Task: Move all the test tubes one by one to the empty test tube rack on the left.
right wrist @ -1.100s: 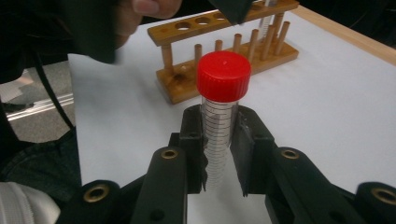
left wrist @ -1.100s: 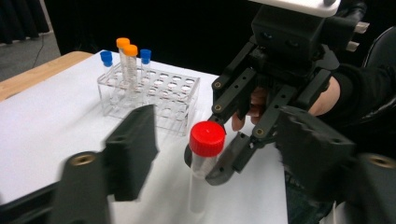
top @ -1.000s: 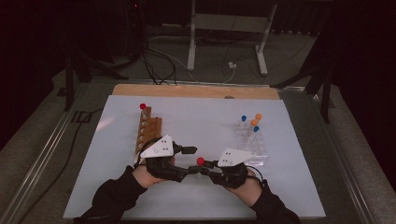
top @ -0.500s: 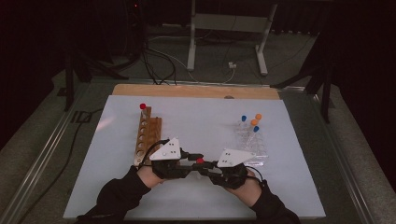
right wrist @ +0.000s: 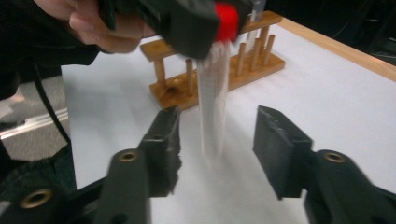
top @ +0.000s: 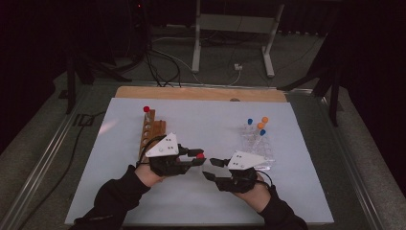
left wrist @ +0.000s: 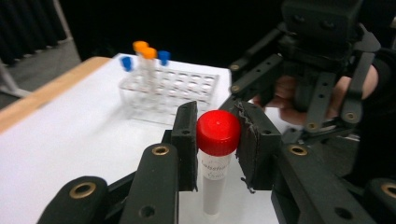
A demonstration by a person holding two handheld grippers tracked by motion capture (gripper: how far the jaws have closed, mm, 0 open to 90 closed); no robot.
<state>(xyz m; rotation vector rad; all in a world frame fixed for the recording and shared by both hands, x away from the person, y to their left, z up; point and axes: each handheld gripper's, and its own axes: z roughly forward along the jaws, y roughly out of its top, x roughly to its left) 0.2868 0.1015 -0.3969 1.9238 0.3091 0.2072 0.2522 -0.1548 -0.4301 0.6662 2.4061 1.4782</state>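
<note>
A clear tube with a red cap [left wrist: 217,132] hangs upright just above the white mat. My left gripper [top: 198,157] is shut on its cap, having just closed there. In the left gripper view both pads [left wrist: 187,135] press the cap's sides. My right gripper [right wrist: 217,149] faces it from the right. Its jaws have just been opening and now stand apart on either side of the tube's body [right wrist: 212,102] without touching it. In the high view the two grippers meet tip to tip at the mat's front centre, the right gripper [top: 210,168] slightly nearer the person.
A wooden rack [top: 152,129] behind the left hand holds one red-capped tube [top: 146,109] at its far end. A clear plastic rack [top: 258,146] behind the right hand carries blue-capped and orange-capped tubes [top: 261,125]. A wooden strip [top: 201,93] borders the mat's far edge.
My left gripper moved right to the tube held by the right gripper and closed on its red cap. The right gripper's jaws then opened off the tube.
</note>
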